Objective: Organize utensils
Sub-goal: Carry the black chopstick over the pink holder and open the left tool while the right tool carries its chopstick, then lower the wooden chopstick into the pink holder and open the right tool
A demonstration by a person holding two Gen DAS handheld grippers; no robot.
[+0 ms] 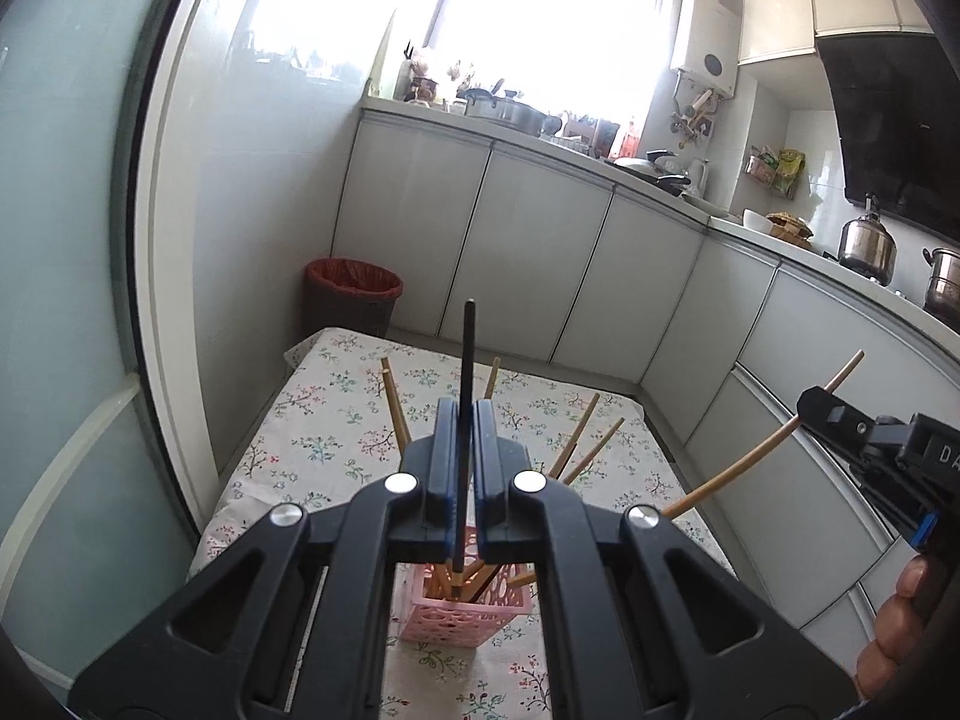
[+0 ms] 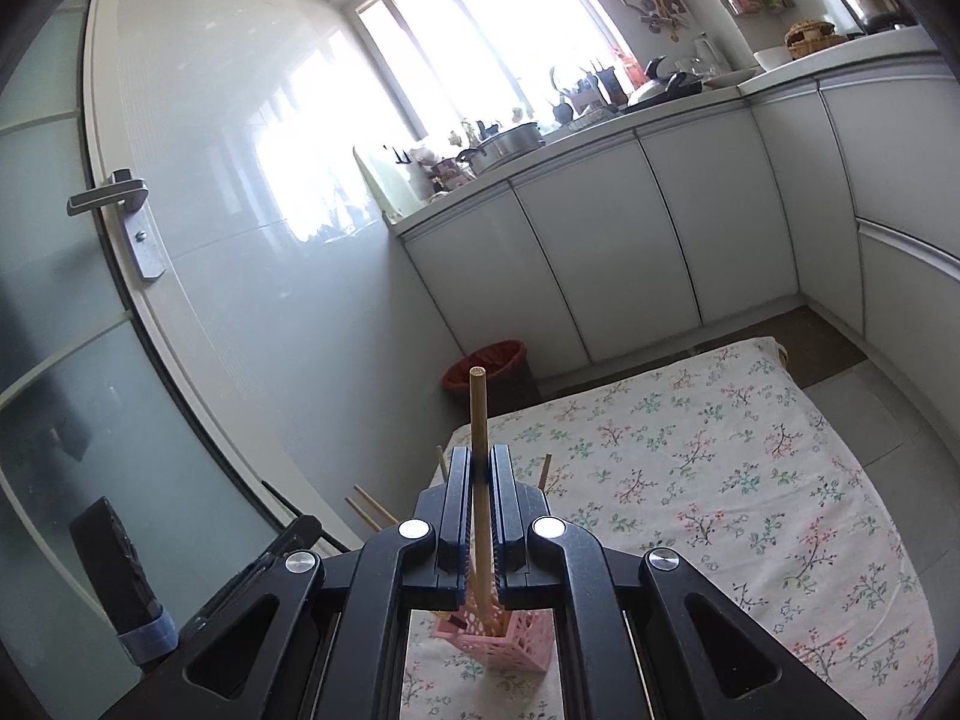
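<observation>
My left gripper (image 1: 465,414) is shut on a black chopstick (image 1: 467,372) that stands nearly upright, its lower end over the pink lattice holder (image 1: 462,612). Several wooden chopsticks (image 1: 579,441) fan out of that holder. My right gripper (image 2: 480,462) is shut on a wooden chopstick (image 2: 479,420), its lower end reaching into the pink holder (image 2: 516,642). In the left wrist view the right gripper (image 1: 807,405) shows at the right edge, gripping the long wooden chopstick (image 1: 738,471), with a hand (image 1: 900,624) below it.
The holder stands on a table with a floral cloth (image 2: 720,480). A bin with a red liner (image 1: 354,294) sits on the floor beyond the table. White cabinets (image 1: 540,252) under a cluttered counter run behind and to the right. A glass door with a handle (image 2: 108,192) is at left.
</observation>
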